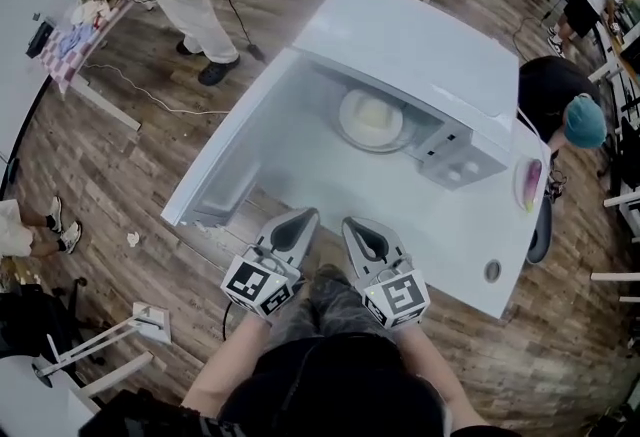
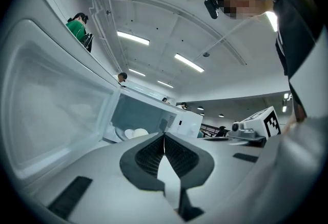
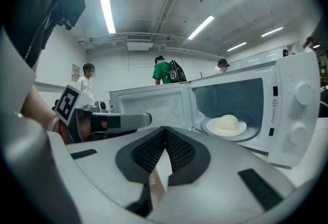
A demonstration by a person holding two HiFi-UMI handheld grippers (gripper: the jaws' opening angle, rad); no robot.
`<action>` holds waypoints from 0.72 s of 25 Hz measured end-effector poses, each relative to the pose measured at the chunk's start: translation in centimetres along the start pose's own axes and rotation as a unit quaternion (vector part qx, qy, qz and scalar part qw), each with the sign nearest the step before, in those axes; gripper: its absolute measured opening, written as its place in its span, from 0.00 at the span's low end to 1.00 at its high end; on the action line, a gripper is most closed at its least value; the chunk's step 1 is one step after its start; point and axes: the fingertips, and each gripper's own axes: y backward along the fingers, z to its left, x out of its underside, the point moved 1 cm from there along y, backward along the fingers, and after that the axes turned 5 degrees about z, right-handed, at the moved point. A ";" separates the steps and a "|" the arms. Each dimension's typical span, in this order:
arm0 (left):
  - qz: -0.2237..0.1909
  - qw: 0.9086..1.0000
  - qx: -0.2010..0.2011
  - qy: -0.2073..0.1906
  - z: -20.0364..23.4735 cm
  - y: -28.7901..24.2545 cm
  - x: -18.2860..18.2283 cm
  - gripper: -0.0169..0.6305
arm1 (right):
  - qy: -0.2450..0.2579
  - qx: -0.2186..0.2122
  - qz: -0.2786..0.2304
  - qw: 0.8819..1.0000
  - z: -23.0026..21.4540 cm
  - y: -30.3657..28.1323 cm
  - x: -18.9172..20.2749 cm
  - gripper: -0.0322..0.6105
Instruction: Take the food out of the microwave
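White microwave [image 1: 420, 55]: sits on the table [image 1: 455, 255] with its door [image 1: 225, 160] swung wide to the left, so the way in is open
Food [image 1: 372, 113]: pale mound on a plate [image 1: 345, 127], inside on the turntable
Left tongs [image 1: 303, 217]: pressed together, empty, just in front of the opening
Right tongs [image 1: 353, 223]: same deal, pinched together on nothing
How I'd do it: spread both first, then pinch the plate's rim on opposite sides, not the food itself
Watch out: lift level and clear the lower lip, or that mound probably slides
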 end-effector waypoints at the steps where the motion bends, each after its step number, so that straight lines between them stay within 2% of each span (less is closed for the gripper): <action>1: 0.000 1.000 0.004 0.000 0.1 -0.9 -0.2 0.05 | 0.000 0.003 0.000 1.000 -0.7 -0.2 -0.1 0.08; 10: 0.013 1.000 0.015 -0.002 1.5 -6.9 -0.9 0.05 | -0.011 0.017 0.004 1.000 -6.2 -1.7 -0.7 0.08; 18: 0.018 1.000 0.008 0.006 1.9 -9.6 -0.7 0.05 | -0.020 0.019 0.007 1.000 -9.0 -2.0 -0.4 0.08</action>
